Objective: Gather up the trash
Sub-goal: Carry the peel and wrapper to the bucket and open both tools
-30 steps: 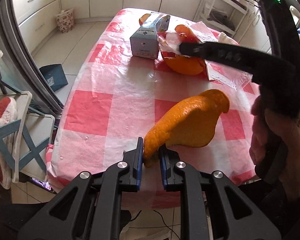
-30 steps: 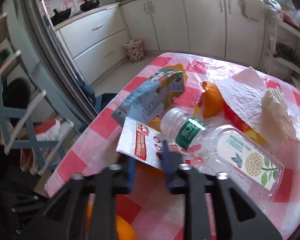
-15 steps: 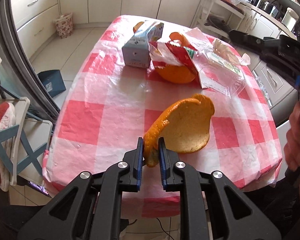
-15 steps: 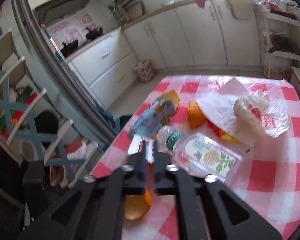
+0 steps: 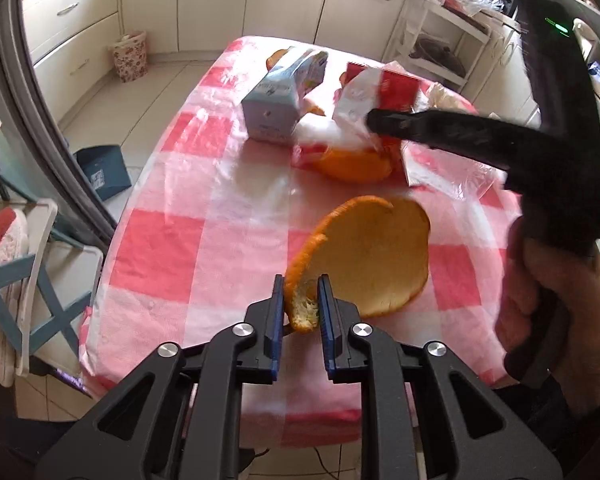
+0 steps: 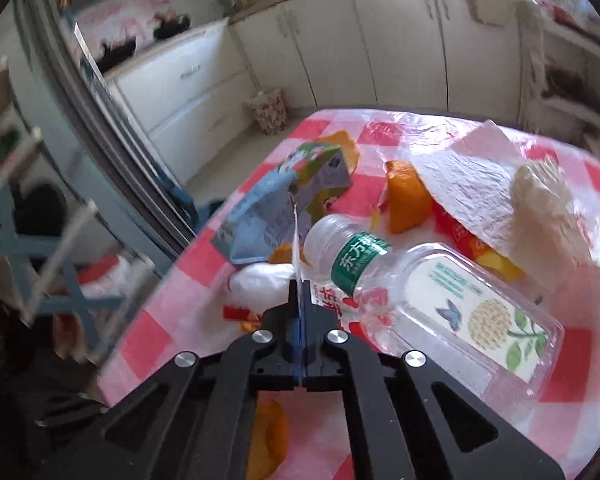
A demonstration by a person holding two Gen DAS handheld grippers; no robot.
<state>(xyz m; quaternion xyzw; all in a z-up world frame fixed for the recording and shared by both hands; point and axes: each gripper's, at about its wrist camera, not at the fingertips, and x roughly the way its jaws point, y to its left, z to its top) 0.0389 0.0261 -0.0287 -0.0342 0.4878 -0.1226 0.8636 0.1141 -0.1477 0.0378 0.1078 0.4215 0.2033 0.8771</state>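
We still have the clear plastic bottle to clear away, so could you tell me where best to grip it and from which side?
Probably the neck, just below the green label band. The plastic bottle lies on its side on the checked tablecloth, neck toward the carton. Come from above, fingers straddling it; the flat body looks too wide.

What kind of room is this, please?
Most likely a home kitchen: cream cabinets with drawers line the walls, and a table with a red-checked cloth holds food rubbish such as an orange peel and a plastic bottle.
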